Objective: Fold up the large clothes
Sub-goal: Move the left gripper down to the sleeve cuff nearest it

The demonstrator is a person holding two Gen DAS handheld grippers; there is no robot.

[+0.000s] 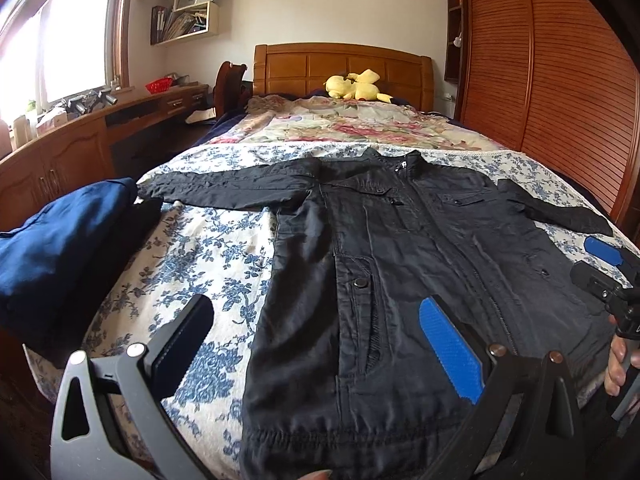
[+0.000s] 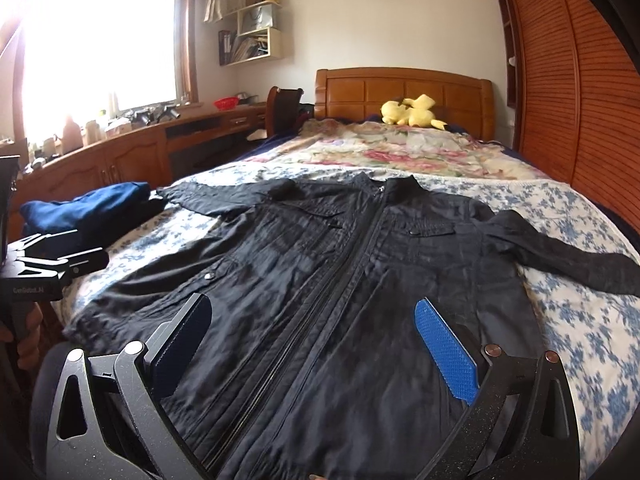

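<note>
A black zip-up jacket [image 1: 384,264] [image 2: 344,280] lies flat, front up, on the blue-flowered bedspread [image 1: 208,264] [image 2: 568,320]. Its collar points to the headboard and both sleeves are spread out sideways. My left gripper [image 1: 316,312] hovers open over the jacket's lower left side, nothing between its fingers. My right gripper [image 2: 312,312] hangs open above the jacket's lower middle near the zip, holding nothing. In the left wrist view the right gripper [image 1: 608,268] shows at the right edge, held by a hand. The left gripper [image 2: 60,260] shows at the left edge of the right wrist view.
A pile of folded dark blue clothes [image 1: 60,240] [image 2: 88,208] sits at the bed's left edge. A yellow plush toy [image 1: 356,86] [image 2: 412,112] lies by the wooden headboard [image 1: 344,68]. A wooden desk [image 1: 80,136] runs along the left; a slatted wardrobe [image 1: 540,80] stands on the right.
</note>
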